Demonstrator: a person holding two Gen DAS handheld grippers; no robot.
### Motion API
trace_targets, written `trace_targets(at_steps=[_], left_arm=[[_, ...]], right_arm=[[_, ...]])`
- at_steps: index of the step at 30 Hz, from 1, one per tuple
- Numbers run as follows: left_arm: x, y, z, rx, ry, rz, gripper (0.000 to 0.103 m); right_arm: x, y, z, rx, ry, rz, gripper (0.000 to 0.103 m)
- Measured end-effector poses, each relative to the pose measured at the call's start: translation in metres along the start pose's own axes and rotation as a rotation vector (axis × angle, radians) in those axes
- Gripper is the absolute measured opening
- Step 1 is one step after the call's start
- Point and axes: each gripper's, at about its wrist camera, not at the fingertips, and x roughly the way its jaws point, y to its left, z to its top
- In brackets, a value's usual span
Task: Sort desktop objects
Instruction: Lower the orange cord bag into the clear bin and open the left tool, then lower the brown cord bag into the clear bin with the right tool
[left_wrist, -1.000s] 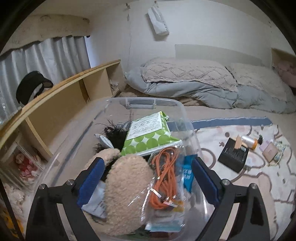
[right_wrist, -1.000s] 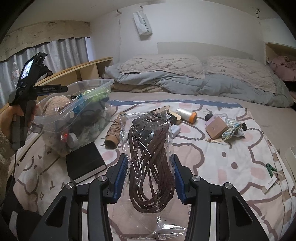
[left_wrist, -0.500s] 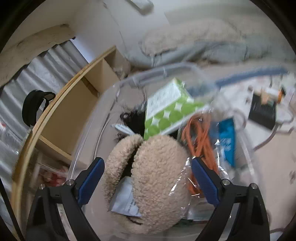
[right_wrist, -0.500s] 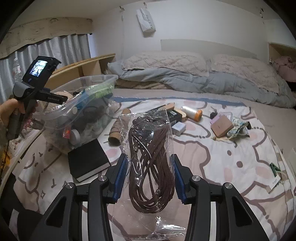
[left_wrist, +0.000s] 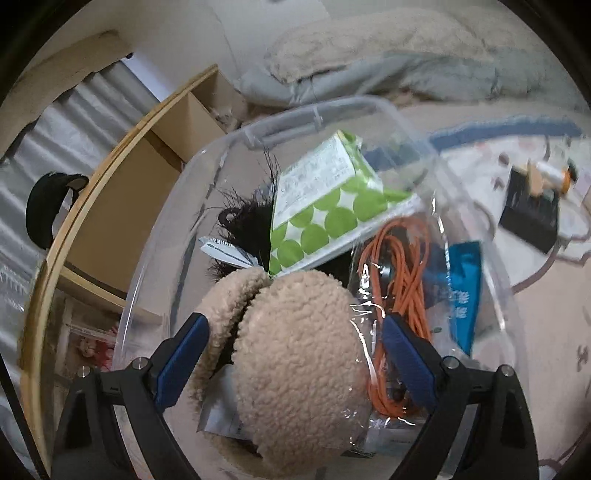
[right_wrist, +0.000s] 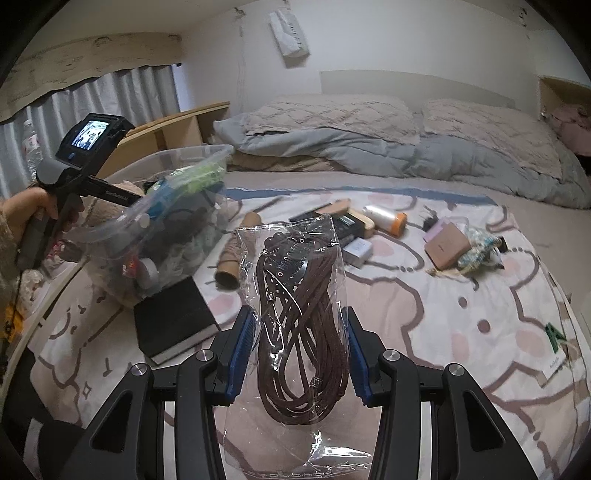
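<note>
Right gripper (right_wrist: 299, 356), at the lower middle of its view, is clamped on a clear bag of brown cord (right_wrist: 301, 325), both blue pads pressing the plastic at its sides, the bag standing upright between them above the bed (right_wrist: 461, 295). Left gripper (left_wrist: 291, 354) hangs with its jaws wide over the clear bin (left_wrist: 373, 105); a fleecy tan bundle (left_wrist: 295, 350) lies between the fingers, though whether the pads touch it I cannot tell, the picture being blurred.

That bin sits at the left of the right wrist view, packed nearly to its rim: a green-dotted packet (left_wrist: 325, 206) on top, orange cord (left_wrist: 402, 273) in plastic at the right, a blue packet (left_wrist: 461, 291) against the right wall. A black book (right_wrist: 173, 321) lies touching the bin's near side, and a cardboard tube (right_wrist: 236, 251) lies just beside it. Open sheet shows at the lower right of that view, with only a green clip (right_wrist: 556, 334) near the edge.

Further back lie a white bottle (right_wrist: 384, 218) and a brown box (right_wrist: 447, 245). A wooden shelf (left_wrist: 122, 206) runs along the bed's left edge, with grey curtains (right_wrist: 110, 107) behind it; pillows (right_wrist: 332, 114) and a grey duvet (right_wrist: 406, 151) fill the far end.
</note>
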Motion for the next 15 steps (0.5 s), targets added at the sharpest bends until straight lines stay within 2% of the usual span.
trace_targets(at_steps=[4,7,10,15], left_arm=[[-0.023,0.013,-0.012,-0.074,-0.087,-0.045,0.095],[-0.049,0.026,-0.029,-0.095,-0.198,-0.029,0.095],[-0.064,0.037,-0.044,-0.119,-0.268,-0.021,0.095],[-0.079,0.061,-0.077,-0.227,-0.329,-0.115,0.095]], right_arm=[[0.002,0.016,0.017,-0.018,-0.011,0.045,0.047],[0.008,0.035,0.032,-0.039,-0.012,0.074,0.047],[0.015,0.055,0.047,-0.055,-0.005,0.106,0.047],[0.031,0.086,0.078,-0.030,0.021,0.166,0.047]])
